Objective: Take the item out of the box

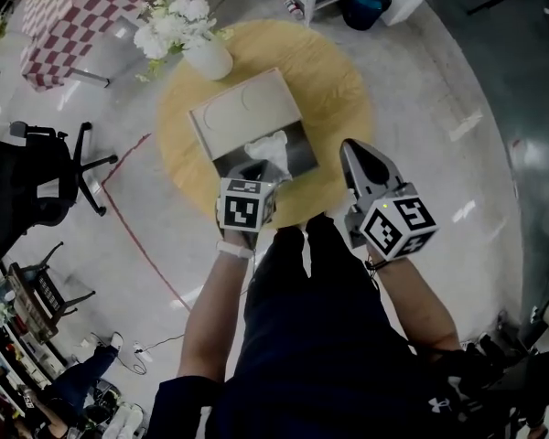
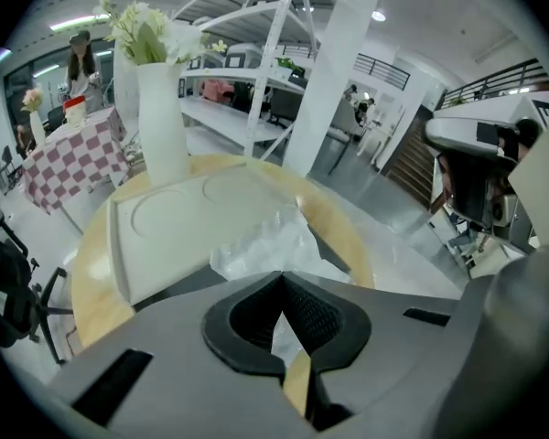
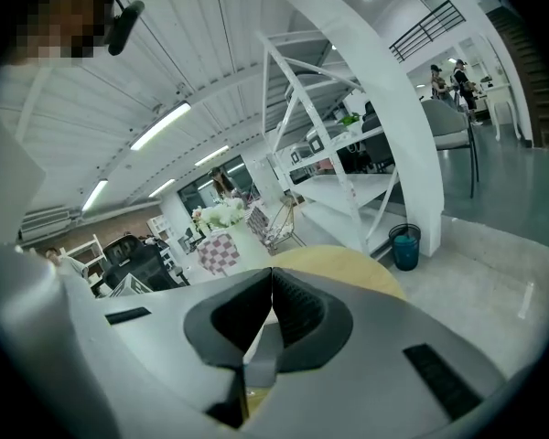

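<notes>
A flat box with a cream lid (image 1: 242, 108) lies on the round yellow table (image 1: 339, 80). Its near part is open, and a white crinkled plastic-wrapped item (image 1: 267, 149) sticks up out of it. My left gripper (image 1: 256, 168) is at the box's near edge with its jaws closed, the tips right at the item's near side. In the left gripper view the gripper (image 2: 279, 279) is shut just below the item (image 2: 261, 245) and the lid (image 2: 192, 218). I cannot tell if it pinches the wrap. My right gripper (image 1: 349, 146) hangs shut and empty over the table's right edge (image 3: 272, 273).
A white vase of flowers (image 1: 209, 58) stands on the table just beyond the box (image 2: 160, 117). A black office chair (image 1: 27, 181) and a checkered table (image 1: 73, 16) are to the left. A blue bin (image 1: 364, 3) and white shelving stand beyond the table.
</notes>
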Demonstrator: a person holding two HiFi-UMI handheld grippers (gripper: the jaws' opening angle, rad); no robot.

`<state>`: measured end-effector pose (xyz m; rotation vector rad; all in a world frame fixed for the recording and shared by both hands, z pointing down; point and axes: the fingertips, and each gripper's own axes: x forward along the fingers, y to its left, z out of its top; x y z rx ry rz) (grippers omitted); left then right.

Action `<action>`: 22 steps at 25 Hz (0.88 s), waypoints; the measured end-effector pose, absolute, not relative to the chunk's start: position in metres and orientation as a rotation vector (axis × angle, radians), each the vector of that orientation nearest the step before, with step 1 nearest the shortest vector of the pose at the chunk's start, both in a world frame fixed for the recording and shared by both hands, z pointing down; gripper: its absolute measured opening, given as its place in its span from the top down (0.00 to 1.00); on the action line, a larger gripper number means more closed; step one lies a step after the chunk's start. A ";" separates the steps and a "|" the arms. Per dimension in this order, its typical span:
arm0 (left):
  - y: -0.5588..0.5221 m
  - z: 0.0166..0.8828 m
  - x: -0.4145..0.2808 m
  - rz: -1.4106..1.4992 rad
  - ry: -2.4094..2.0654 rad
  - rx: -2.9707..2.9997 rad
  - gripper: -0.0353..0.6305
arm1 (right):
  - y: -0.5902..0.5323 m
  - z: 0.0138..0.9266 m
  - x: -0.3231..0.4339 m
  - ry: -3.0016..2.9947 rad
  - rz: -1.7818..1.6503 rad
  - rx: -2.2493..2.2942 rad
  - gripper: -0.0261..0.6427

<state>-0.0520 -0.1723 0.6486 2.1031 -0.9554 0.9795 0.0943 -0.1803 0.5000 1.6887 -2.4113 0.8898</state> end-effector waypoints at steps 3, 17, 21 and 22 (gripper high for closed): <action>-0.172 0.634 -0.057 0.943 -0.993 2.112 0.92 | -0.183 0.493 0.086 -2.442 0.869 1.651 0.94; -0.176 0.549 -0.099 0.751 -1.221 2.167 0.92 | -0.200 0.444 0.035 -2.598 0.744 1.461 0.94; -0.180 0.517 -0.105 0.717 -1.292 2.214 0.92 | -0.209 0.429 0.029 -2.632 0.709 1.439 0.94; -0.182 0.509 -0.106 0.702 -1.307 2.225 0.92 | -0.211 0.425 0.027 -2.640 0.698 1.436 0.94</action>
